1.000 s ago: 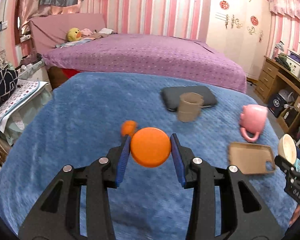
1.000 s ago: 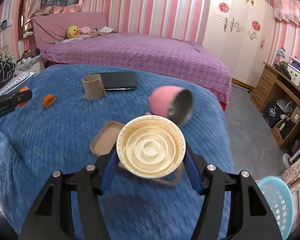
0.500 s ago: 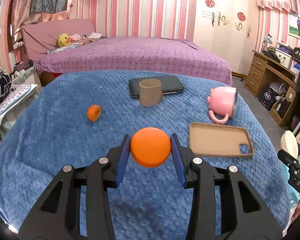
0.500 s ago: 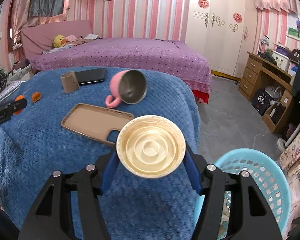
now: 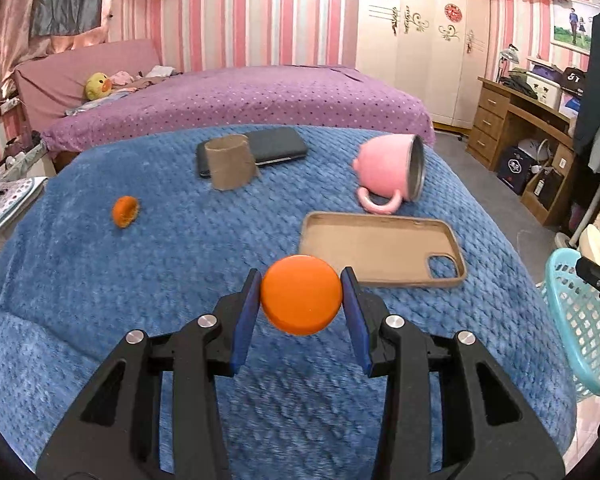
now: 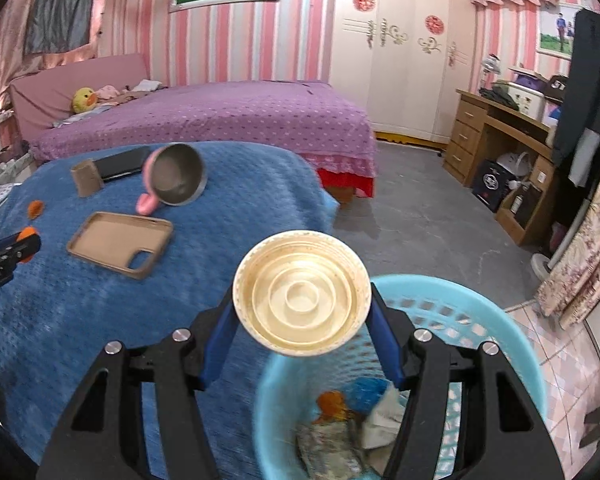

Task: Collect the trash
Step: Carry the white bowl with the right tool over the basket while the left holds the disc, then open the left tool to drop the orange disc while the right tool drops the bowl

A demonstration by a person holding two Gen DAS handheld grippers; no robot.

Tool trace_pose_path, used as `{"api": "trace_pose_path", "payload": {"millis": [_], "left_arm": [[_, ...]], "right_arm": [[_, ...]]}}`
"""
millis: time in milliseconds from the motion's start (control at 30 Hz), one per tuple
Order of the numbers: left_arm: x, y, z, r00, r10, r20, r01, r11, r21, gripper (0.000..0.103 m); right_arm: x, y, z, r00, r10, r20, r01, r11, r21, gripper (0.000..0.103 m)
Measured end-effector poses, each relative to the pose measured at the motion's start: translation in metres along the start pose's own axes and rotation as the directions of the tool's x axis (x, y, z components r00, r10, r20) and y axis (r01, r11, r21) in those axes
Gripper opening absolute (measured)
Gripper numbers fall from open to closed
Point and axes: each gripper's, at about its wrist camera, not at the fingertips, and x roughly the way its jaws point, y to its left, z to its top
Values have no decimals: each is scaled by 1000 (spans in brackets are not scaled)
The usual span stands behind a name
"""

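Both hands have swung to the right since the earlier frames: the blue basket (image 6: 400,380), which a second ago showed only as a sliver at the corner of the right wrist view, now fills the space under the right gripper (image 6: 302,312), and in the left wrist view the things on the blue blanket (image 5: 140,280) have slid leftward while the basket's rim has come in at the right edge. The right jaws are clamped on a cream lid (image 6: 302,294), held by its rim with its ringed inner face toward the camera; it hangs above the near-left part of the basket's mouth, where wrappers and other scraps already lie. The left gripper (image 5: 302,304) has its jaws closed on an orange cap (image 5: 302,300), which is above the blanket, well short of the basket, just this side of the tan phone case (image 5: 380,248). The step in hand looks like the carry to the bin, with the right hand nearly there. The next move probably calls for bringing the lid a little further over the opening and parting the jaws, then the same for the cap. A second orange cap (image 5: 125,211) and a cardboard tube (image 5: 230,166) lie on the blanket, likely trash not yet collected; the pink mug (image 5: 388,168) on its side and the dark phone (image 5: 268,148) seem not to be.
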Motion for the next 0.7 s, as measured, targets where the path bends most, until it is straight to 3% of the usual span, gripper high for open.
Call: {"api": "trace_pose_path", "payload": {"millis": [267,433,700], "left_arm": [[4,-17,0,1000,-5,-5,5,1000,2,39],[-9,-46,6,999,-26,43,25,999,31,39],[-12,-116,4,990,-137,43,132,987,96,39]], "right_arm": [[-3,-43,-14,998,-60,-20,60,998,32,61],[-7,-68,-19,997,-81,-19,82,994,73,61],[-4,-93,-23,992,-120,-27,121,990,74,61]]}}
